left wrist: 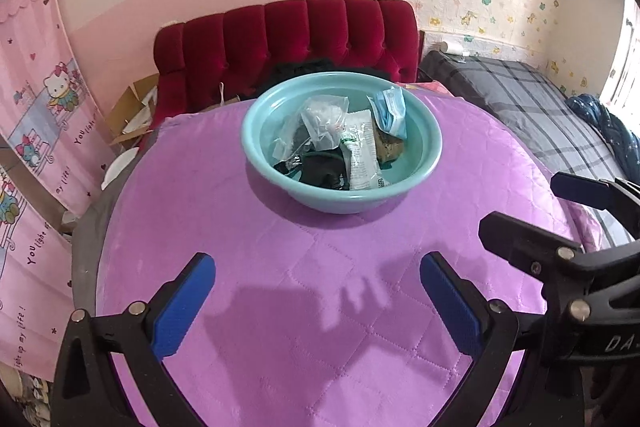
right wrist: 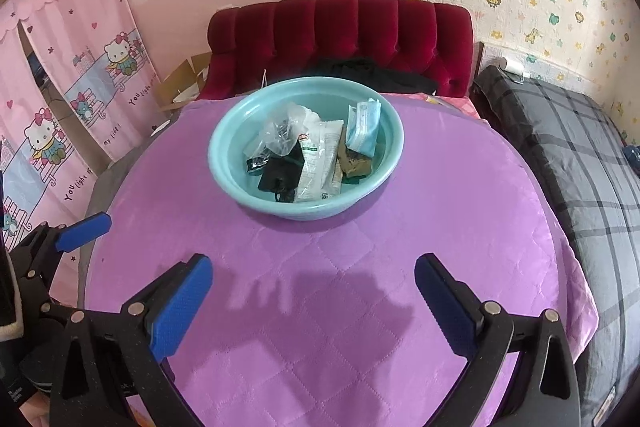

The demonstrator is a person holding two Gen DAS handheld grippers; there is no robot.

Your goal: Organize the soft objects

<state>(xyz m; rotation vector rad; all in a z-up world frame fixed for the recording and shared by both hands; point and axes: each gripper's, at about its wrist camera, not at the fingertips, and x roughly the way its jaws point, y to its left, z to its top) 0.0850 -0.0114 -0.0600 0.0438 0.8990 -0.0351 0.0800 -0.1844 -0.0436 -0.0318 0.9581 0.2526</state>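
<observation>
A quilted purple satin cover (left wrist: 280, 307) lay across the round table, with a red tufted velvet headboard (right wrist: 340, 35) and a grey plaid bed (right wrist: 580, 155) behind it. On the far middle of the cover sat a wide turquoise plastic basin (left wrist: 256, 143), well apart from both tools. The left gripper (left wrist: 318, 303) and the right gripper (right wrist: 314, 303) hovered over the near cloth, each released and empty, blue pads spread wide. The basin held the soft objects in a loose heap: a white printed wipes packet (right wrist: 320, 159), a crumpled clear plastic bag (left wrist: 324, 123), black fabric (right wrist: 280, 175), a blue face-mask pack (right wrist: 362, 131) and an olive-brown piece (right wrist: 356, 163). Reaching in well probably meant pinching one top item only, lifting straight up.
</observation>
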